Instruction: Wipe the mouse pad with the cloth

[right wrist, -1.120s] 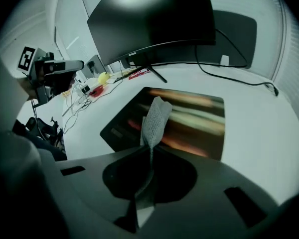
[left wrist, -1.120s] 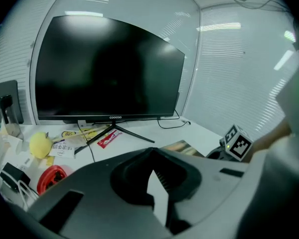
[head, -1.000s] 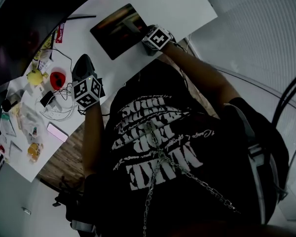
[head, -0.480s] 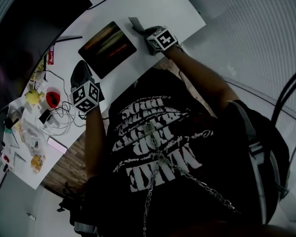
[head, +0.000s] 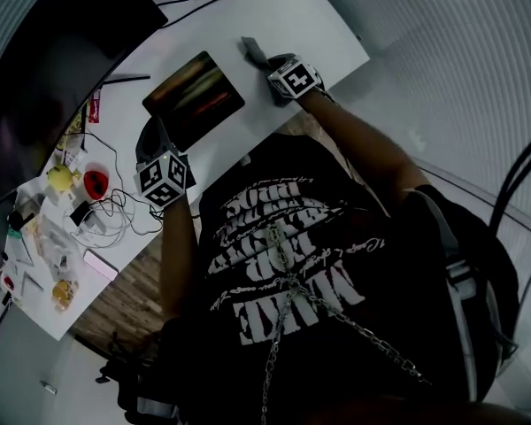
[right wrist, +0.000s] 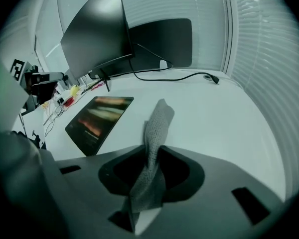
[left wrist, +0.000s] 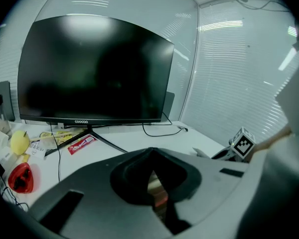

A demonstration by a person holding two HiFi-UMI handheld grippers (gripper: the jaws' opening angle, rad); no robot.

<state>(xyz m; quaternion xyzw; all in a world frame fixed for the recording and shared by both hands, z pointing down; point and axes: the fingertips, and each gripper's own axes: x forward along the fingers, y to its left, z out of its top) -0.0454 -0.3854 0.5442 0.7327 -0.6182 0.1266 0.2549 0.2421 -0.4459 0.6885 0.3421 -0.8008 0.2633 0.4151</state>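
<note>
The dark mouse pad (head: 195, 96) with orange streaks lies on the white desk (head: 283, 16). My right gripper (head: 267, 65) is just right of the pad, over bare desk. The grey mesh cloth (right wrist: 159, 118) stands up between its jaws, its far end touching the desk beside the pad (right wrist: 97, 121). The right gripper (right wrist: 152, 151) still pinches the cloth (head: 250, 47) while its jaws are opening. My left gripper (head: 152, 135) hovers at the pad's near left corner. Its jaws (left wrist: 150, 153) are together with nothing held, and a strip of the pad shows under them.
A large dark monitor (left wrist: 89, 68) stands at the desk's back, a black cable (right wrist: 179, 77) trailing from it. Left of the pad lie tangled cables (head: 115, 206), a red item (head: 95, 182), a yellow item (head: 60, 177) and a pink phone (head: 100, 264). The desk's edge runs near my body.
My right gripper has carried the cloth off the pad's right edge onto the bare desk beside it. My left gripper has come closer to the pad's near left corner.
</note>
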